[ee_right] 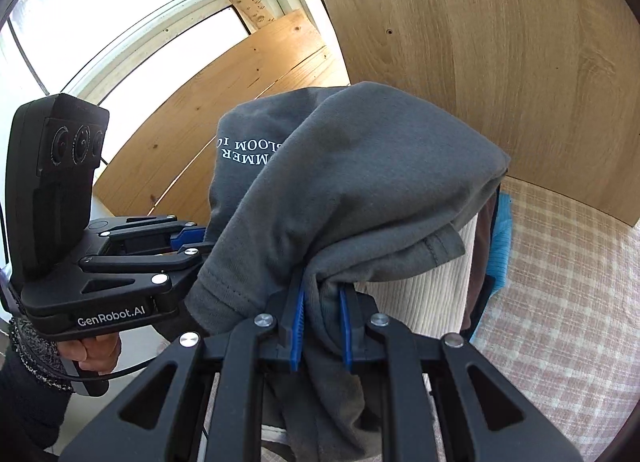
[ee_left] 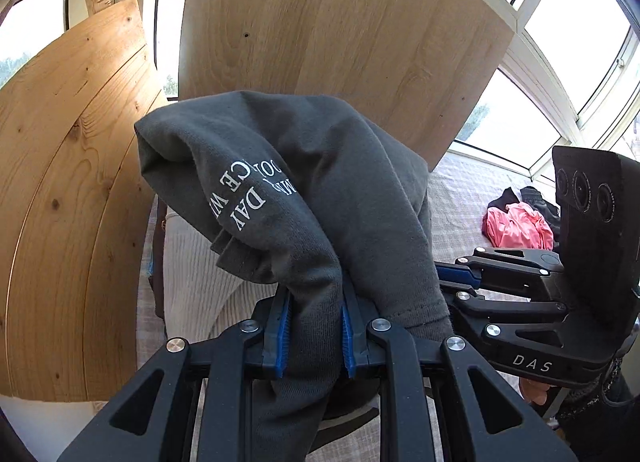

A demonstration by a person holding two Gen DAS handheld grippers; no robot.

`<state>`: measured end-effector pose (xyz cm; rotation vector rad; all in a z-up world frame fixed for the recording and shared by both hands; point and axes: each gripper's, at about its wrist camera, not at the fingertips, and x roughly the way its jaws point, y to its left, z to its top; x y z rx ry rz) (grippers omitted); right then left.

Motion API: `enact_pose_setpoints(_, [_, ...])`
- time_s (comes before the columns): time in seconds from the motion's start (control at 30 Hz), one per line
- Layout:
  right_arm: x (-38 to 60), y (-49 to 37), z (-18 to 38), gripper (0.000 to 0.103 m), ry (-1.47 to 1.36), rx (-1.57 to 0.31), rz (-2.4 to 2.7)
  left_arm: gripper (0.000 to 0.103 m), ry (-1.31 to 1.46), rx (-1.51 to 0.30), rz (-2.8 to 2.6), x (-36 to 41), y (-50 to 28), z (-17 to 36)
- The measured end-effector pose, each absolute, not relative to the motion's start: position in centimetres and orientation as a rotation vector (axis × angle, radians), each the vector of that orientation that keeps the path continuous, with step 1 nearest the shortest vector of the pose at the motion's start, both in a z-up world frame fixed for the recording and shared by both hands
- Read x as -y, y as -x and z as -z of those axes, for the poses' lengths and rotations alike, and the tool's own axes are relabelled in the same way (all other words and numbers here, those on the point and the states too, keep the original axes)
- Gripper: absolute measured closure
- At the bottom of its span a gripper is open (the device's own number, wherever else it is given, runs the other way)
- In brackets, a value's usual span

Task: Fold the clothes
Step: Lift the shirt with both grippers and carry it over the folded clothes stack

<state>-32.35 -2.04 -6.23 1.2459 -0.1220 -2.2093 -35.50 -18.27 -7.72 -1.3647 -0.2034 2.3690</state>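
Your left claw (ee_left: pixel 314 336) and right claw (ee_right: pixel 322 336) are each clamped on the grey T-shirt (ee_left: pixel 288 182), lifted above the checked bed (ee_right: pixel 560 302). Wooden boards (ee_left: pixel 340 30) lean against bright windows (ee_left: pixel 572 22); pink clothes (ee_left: pixel 516 224) lie near the bed's far edge.

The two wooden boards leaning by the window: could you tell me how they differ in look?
The knotty pine board is orange-toned, made of joined planks with visible seams and dark knots; the pale oak-look panel is greyer, one smooth sheet with small drilled holes. In the left wrist view the panel stands in front, overlapping the pine board. Both lean upright against the window.
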Motion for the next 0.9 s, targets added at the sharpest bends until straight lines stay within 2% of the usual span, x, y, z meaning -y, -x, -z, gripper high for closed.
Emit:
enact_pose_setpoints(0.3, [3.1,37.1,11.9,0.088,-1.383,0.031,2.253,0.084,1.422,0.245,-2.313,20.7,40.3,14.9])
enact_pose_setpoints(0.4, [0.7,37.4,12.2,0.089,-1.396,0.172,2.229,0.084,1.406,0.318,-2.291,22.3,40.3,15.1])
enact_pose_setpoints(0.6, [-2.1,36.8,10.6,0.089,-1.388,0.231,2.287,0.083,1.391,0.277,-2.329,24.3,39.2,13.7])
enact_pose_setpoints(0.7, [-2.1,36.7,12.0,0.089,-1.425,0.164,2.343,0.081,1.460,0.205,-2.319,24.0,39.5,16.2])
enact_pose_setpoints(0.8, [-1.4,36.7,13.4,0.085,-1.429,0.111,2.372,0.079,1.467,0.309,-2.309,25.0,39.6,16.7])
enact_pose_setpoints(0.9, [-2.0,37.1,12.8,0.078,-1.465,0.127,2.336,0.068,1.498,0.307,-2.317,25.5,39.2,16.0])
